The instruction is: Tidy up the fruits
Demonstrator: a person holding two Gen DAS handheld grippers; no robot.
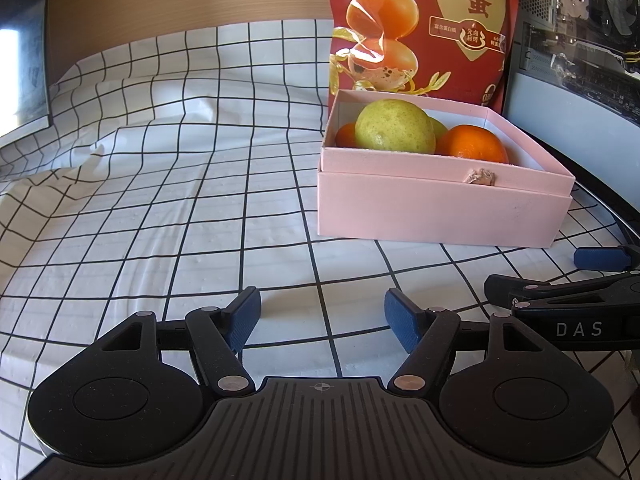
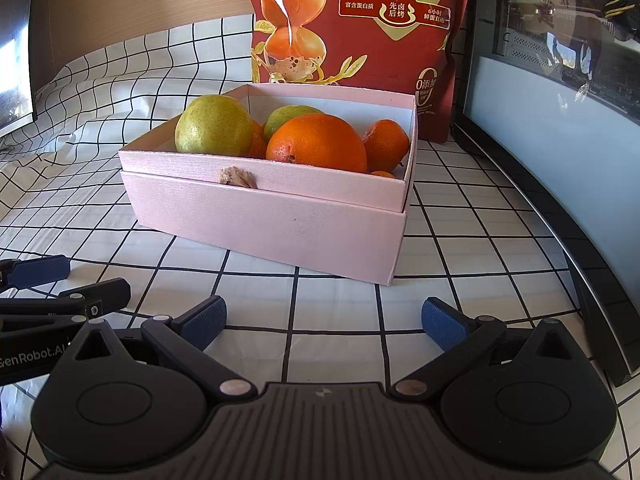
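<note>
Glossy snack bag [image 2: 360,40] — matt box [image 2: 280,216]

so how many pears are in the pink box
2. One pear sits at the left front of the pink box; the other pear is behind the big orange, partly hidden. More could lie underneath the fruit.

surface: checked cloth [image 2: 340,312] | on it: pink box [image 2: 280,220], red bag [image 2: 360,40], possibly monitor [image 2: 560,140]

Pink box [image 2: 280,224], green pears [image 2: 214,126], orange oranges [image 2: 316,144], red bag [image 2: 360,20], black-gridded white cloth [image 1: 180,200].
</note>
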